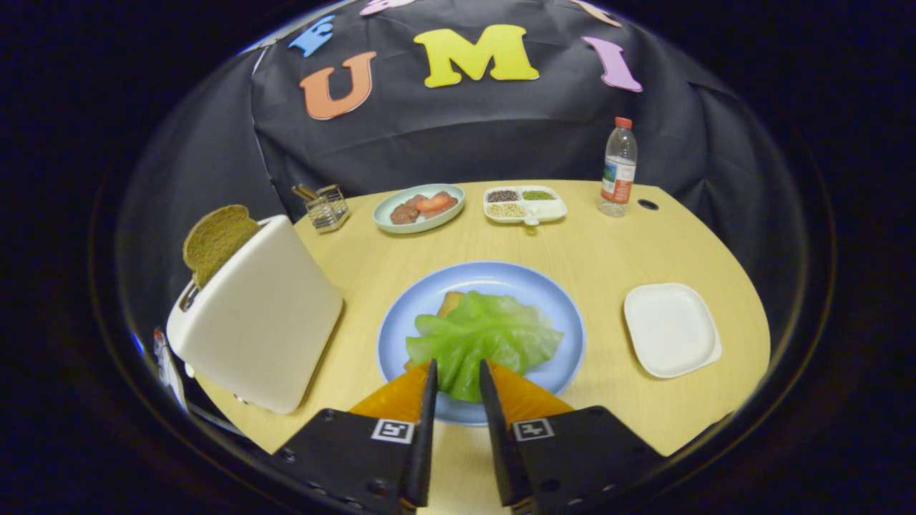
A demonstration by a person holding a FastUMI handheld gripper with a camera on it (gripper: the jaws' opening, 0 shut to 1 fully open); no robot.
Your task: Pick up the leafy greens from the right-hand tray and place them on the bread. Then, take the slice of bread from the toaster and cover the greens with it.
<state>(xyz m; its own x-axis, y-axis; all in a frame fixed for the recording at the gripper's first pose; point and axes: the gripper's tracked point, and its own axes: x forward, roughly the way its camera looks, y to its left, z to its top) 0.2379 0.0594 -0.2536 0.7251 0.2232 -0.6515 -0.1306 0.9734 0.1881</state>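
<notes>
The leafy greens (483,336) lie spread over a slice of bread (451,300) on the blue plate (429,293); only a corner of that bread shows. My gripper (457,366) hovers over the plate's near rim, open by a narrow gap, and the near edge of the greens lies between the fingertips without being pinched. Left of the plate stands a white toaster (261,315) with a brown bread slice (215,239) sticking up out of its slot. The white square tray (671,329) to the right of the plate has nothing on it.
At the back of the wooden table stand a pale green dish (385,214) with meat and tomato, a divided white tray (551,211) of grains, a water bottle (618,168) and a small wire holder (325,207). A small hole (647,204) is beside the bottle.
</notes>
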